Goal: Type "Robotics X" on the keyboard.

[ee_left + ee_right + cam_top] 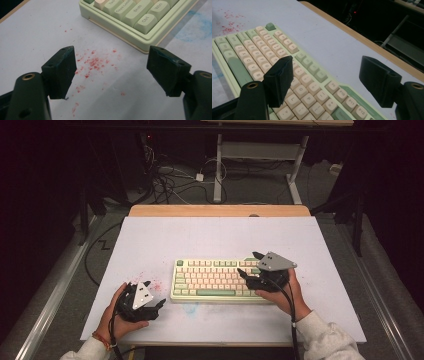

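A green keyboard with cream keys lies in the middle of the white mat. My right gripper hovers over the keyboard's right end, jaws open and nothing between them. In the right gripper view the open jaws frame the cream keys below. My left gripper rests low on the mat just left of the keyboard's near left corner, also open and empty. In the left gripper view its jaws straddle red specks, with the keyboard corner just ahead.
Red specks stain the mat left of the keyboard, and a faint blue smudge lies in front of it. The wooden table edge runs along the far side. Cables and desk legs stand on the floor beyond.
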`<state>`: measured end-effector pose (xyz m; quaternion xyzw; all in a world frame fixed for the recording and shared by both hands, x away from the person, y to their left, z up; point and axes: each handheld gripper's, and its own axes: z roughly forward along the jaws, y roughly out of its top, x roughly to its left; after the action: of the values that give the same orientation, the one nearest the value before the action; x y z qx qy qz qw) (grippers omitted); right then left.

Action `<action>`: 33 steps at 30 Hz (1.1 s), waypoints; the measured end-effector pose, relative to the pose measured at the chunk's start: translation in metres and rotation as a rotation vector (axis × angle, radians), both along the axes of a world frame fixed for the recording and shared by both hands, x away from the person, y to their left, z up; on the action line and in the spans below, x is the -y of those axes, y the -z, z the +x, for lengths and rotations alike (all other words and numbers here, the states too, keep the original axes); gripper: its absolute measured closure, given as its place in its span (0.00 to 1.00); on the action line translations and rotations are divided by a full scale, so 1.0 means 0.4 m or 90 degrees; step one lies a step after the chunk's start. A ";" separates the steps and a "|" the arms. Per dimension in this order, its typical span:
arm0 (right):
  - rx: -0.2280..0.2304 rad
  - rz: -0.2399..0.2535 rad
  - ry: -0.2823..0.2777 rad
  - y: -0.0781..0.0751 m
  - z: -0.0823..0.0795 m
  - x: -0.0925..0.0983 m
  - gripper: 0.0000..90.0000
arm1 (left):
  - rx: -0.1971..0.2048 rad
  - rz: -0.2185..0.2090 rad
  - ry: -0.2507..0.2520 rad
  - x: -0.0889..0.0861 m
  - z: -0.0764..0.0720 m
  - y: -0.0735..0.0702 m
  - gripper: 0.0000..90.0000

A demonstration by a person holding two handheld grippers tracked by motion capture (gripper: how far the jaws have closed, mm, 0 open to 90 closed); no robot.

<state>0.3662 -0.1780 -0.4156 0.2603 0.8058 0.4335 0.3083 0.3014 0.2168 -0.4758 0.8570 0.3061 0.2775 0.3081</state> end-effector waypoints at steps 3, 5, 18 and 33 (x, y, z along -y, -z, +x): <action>0.017 -0.005 0.005 -0.001 -0.015 0.017 0.27 | 0.004 -0.002 0.000 0.001 -0.001 -0.001 0.27; 0.030 -0.006 0.010 -0.001 -0.025 0.030 0.27 | 0.006 -0.006 0.002 0.000 -0.002 -0.003 0.29; 0.038 -0.008 0.050 0.027 -0.080 0.112 0.28 | 0.000 -0.018 0.001 -0.006 -0.002 -0.012 0.36; 0.042 -0.040 0.086 0.074 -0.120 0.169 0.28 | -0.016 -0.049 0.014 -0.017 0.006 -0.034 0.80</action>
<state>0.3181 -0.2454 -0.4454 0.2902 0.7889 0.3947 0.3711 0.3039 0.2237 -0.4624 0.8512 0.3107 0.2513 0.3402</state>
